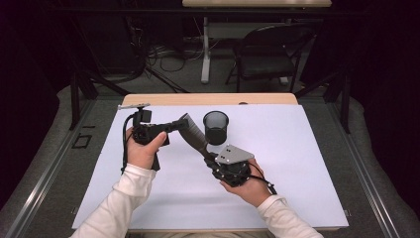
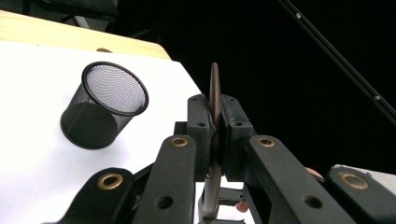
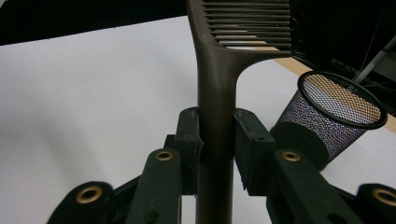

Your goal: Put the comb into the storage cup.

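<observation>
— Status? Comb (image 3: 217, 84) pinched at both ends: left gripper (image 2: 215, 140) clamped on the toothed end, right gripper (image 3: 215, 140) clamped on the handle. Held above the white mat (image 1: 277, 163), just beside the mesh cup (image 1: 216, 127).

— Left to do? Probably dropping it in the cup; not yet inside.

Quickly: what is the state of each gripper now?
Left gripper: closed on the comb, at its toothed end.
Right gripper: closed on the comb's handle.
</observation>
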Demonstrator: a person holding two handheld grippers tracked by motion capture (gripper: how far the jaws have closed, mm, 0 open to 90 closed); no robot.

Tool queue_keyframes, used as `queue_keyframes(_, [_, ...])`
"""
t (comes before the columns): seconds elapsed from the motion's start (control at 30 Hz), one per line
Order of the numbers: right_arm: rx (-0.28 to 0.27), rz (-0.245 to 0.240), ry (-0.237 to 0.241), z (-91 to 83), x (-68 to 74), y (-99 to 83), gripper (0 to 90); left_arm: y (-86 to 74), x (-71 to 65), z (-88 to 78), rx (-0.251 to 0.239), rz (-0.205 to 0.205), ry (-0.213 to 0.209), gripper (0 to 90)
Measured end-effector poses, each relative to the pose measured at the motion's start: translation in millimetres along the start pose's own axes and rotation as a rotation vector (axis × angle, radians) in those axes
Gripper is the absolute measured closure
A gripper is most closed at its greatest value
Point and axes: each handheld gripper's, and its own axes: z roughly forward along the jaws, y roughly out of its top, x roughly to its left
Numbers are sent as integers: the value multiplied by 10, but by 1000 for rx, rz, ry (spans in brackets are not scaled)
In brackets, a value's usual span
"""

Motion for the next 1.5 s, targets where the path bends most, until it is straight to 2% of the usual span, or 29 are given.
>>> queue_keyframes(0.57, [0,18,12,1,-20,-1,725,8,9,16,-6,-36,3,852])
queue_keyframes(0.8, [-5,21,11,-3,-19,-2,722,14,-3,24,-5,-35,5,853])
queue_keyframes(1.17, [-6,27,12,2,-26,-11,719,19,-6,56,-14,-54,-18,853])
queue_keyframes(1.5, [-2,32,16,7,-31,-19,717,17,-10,69,-19,-54,-26,853])
